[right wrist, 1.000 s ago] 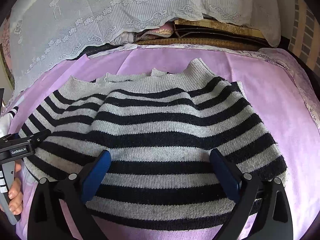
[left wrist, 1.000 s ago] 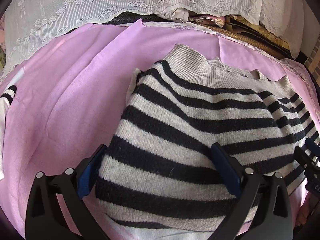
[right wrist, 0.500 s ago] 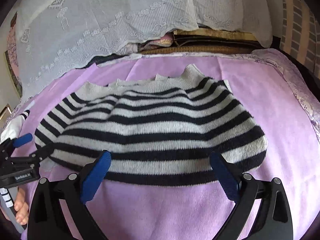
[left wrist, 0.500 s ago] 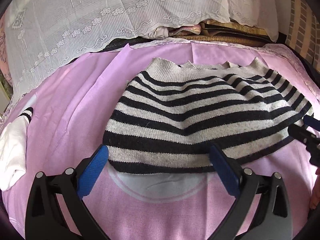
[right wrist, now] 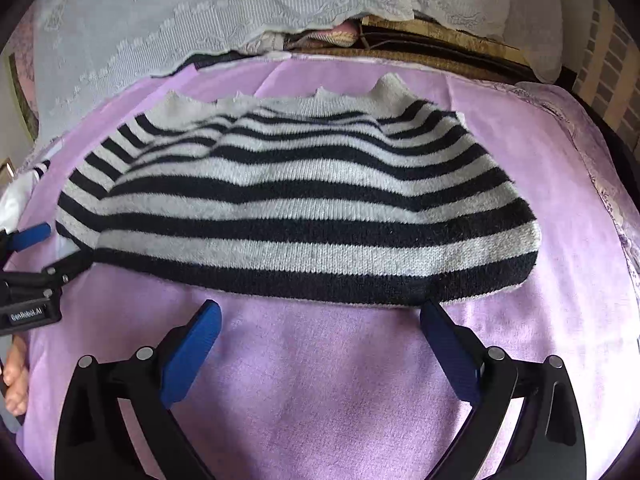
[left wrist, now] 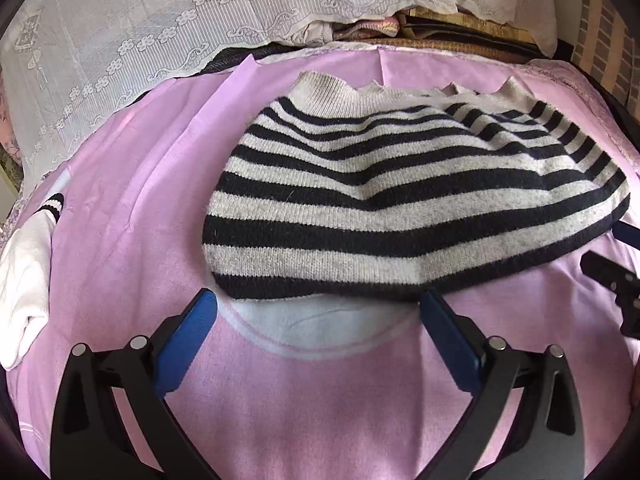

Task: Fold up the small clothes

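Striped sweater (left wrist: 400,208) lay folded on the pink blanket (left wrist: 132,208), ribbed grey edge at the far side, black-and-grey stripes running across. Near fold edge sat just ahead of both sets of fingertips, not between them.

Left gripper (left wrist: 318,320): jaws spread wide, nothing held, blue pads (left wrist: 188,332) hovering over the blanket and a pale circular print (left wrist: 320,332) partly under the sweater's near edge.

Right gripper (right wrist: 320,328): also wide open, empty, over bare blanket just short of the sweater (right wrist: 296,208).

In the right wrist view, the left gripper showed at the left border beside the sweater's corner; touching or not, hard to say at that distortion. Fingers of a hand (right wrist: 16,380) visible below it.

White garment (left wrist: 24,280) with a striped cuff lay at the blanket's left edge, well apart from the sweater. White lace cloth (left wrist: 160,32) draped across the back, with some stacked fabrics (left wrist: 372,26) behind it.
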### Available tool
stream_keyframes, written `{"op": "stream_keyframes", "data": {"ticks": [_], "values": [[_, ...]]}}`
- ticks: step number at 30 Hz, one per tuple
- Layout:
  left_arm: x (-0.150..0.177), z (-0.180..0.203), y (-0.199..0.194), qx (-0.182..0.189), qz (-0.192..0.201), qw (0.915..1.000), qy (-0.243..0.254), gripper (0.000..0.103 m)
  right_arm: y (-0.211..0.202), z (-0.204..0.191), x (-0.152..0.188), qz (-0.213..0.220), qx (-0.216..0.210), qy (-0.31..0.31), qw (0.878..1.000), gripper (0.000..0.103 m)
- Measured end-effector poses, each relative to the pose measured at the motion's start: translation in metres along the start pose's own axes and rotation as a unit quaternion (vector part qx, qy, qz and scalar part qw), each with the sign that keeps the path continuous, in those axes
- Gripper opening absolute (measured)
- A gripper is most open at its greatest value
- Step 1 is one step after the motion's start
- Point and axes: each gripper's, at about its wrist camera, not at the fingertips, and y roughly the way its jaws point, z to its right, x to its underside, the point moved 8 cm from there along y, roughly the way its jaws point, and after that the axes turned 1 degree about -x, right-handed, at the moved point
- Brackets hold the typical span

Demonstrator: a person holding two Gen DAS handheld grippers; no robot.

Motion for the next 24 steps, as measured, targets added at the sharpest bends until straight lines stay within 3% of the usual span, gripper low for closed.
{"op": "stream_keyframes", "data": {"ticks": [2,4,6,8,10,14,16,21,22,24], "values": [[-0.010,-0.001,-0.011,-0.003,0.033,0.9994,-0.003,0.099,-0.013,0.008,-0.019,0.046,0.015,0.006,0.999,0.100],[-0.023,-0.001,-0.013,-0.007,0.052,0.9986,-0.006,0.099,-0.008,0.014,-0.033,0.057,0.026,0.001,0.998,0.100],[-0.033,0.000,-0.001,-0.014,0.041,0.9990,-0.008,0.099,0.012,0.018,-0.034,0.032,0.022,0.000,0.999,0.100],[-0.034,0.003,0.020,-0.003,0.006,0.9999,-0.011,0.099,0.037,0.019,-0.024,-0.020,0.029,-0.008,0.999,0.100],[-0.027,0.005,0.038,0.007,-0.027,0.9995,-0.011,0.099,0.039,0.013,-0.021,-0.031,0.039,-0.032,0.998,0.100],[-0.020,0.004,0.031,0.002,-0.018,0.9998,-0.002,0.099,0.035,0.013,-0.009,-0.043,0.029,-0.028,0.998,0.100],[-0.017,0.004,0.023,-0.008,-0.008,0.9999,0.002,0.099,0.030,0.013,-0.008,-0.032,0.024,-0.024,0.999,0.100],[-0.025,-0.008,-0.009,-0.003,0.057,0.9980,-0.028,0.099,-0.006,0.019,-0.030,0.070,0.010,0.007,0.997,0.099],[-0.027,-0.011,-0.008,-0.003,0.057,0.9978,-0.032,0.099,-0.007,0.019,-0.034,0.078,0.008,0.008,0.997,0.099],[-0.025,-0.011,0.010,0.001,0.020,0.9992,-0.034,0.099,0.006,0.018,-0.033,0.055,0.006,0.004,0.998,0.099]]}}
